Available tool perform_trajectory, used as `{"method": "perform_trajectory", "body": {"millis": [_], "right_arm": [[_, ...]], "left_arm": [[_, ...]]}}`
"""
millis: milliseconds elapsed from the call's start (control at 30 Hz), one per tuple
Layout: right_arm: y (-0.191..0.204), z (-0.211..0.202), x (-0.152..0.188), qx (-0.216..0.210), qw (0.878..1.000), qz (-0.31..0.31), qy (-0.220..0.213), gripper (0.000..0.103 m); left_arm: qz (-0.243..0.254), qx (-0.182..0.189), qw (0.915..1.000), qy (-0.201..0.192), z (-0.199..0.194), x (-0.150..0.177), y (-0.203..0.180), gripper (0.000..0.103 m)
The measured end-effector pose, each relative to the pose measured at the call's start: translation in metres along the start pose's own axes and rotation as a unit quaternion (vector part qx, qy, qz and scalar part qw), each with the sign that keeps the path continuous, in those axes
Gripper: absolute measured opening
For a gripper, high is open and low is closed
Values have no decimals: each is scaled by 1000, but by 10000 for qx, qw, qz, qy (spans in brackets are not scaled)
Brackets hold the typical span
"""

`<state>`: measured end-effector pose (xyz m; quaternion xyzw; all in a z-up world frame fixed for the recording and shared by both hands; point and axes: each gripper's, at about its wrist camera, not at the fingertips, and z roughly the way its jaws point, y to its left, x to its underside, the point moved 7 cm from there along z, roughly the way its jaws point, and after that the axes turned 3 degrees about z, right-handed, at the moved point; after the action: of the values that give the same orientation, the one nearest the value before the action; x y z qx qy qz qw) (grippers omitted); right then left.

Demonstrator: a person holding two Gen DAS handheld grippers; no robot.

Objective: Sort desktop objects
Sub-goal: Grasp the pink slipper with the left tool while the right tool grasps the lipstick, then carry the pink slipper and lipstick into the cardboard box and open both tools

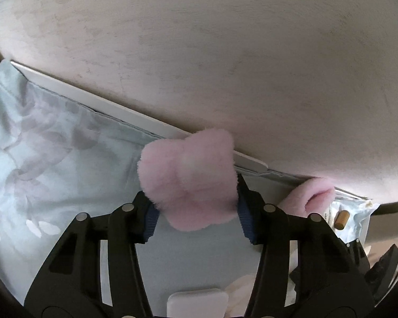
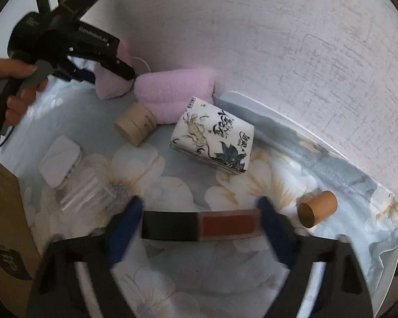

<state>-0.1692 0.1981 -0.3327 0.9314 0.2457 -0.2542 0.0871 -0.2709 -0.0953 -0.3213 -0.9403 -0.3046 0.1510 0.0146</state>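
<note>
**Both grippers loaded over a crowded cloth**

The left gripper [image 1: 196,198] has its jaws closed partway on a pink fluffy slipper [image 1: 188,177], held clear of the flowered cloth [image 1: 53,145] near the wall [image 1: 225,53]. The second pink slipper [image 2: 175,95] lies at the far side of the bench against the wall, just beside a small tan jar [image 2: 135,127] on its side.

The right gripper [image 2: 200,220] has its jaws spread wide with a lipstick tube [image 2: 201,225] spanning the gap end to end, half black, half reddish. Whether the pads truly pinch it or only bracket it cannot be told, as they are blurred.

The risk lies mostly there: a hard, smooth tube caught only by its ends could pivot or slip out if the gripper tilts. It might then roll towards the brown cylinder [image 2: 318,206] near the bench's right edge. The plush slipper squashes, so a loose pinch could let it sag free.
</note>
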Motion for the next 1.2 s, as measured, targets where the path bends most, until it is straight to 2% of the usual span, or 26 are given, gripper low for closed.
{"method": "perform_trajectory", "body": {"millis": [133,500,600,767,900,1000,1033,1100,1167,1200], "right_arm": [[1,-5,1,2,10000,28,-51,80],[6,-37,1,-62,9998,196,-64,80],[6,-55,6,-53,9996,281,-89,80],[-15,-77,-8,-60,9989,450,-151,80],[-24,-107,-3,-8,9985,519,-188,80],[-15,-131,-2,-2,9982,571,-175,80],[-12,-141,0,-15,9982,572,-166,80],[-4,-156,-1,-21,9984,544,-182,80],[6,-167,3,9,9984,532,-169,80],[12,-171,5,13,9985,533,-150,80]], "left_arm": [[108,-57,9999,-43,-7,10,-16,44],[211,117,9996,-159,-45,37,-57,44],[324,135,9991,-241,-63,46,-72,44],[549,254,9977,-313,-97,67,-102,44],[1071,262,9932,-370,-138,94,-126,44],[1573,274,9868,-284,-164,82,-111,44],[1712,274,9846,-244,-176,63,-73,44],[1959,266,9801,-207,-204,64,-47,44],[2249,248,9740,-119,-221,78,-47,44],[2310,230,9726,-122,-221,82,-32,44]]}}
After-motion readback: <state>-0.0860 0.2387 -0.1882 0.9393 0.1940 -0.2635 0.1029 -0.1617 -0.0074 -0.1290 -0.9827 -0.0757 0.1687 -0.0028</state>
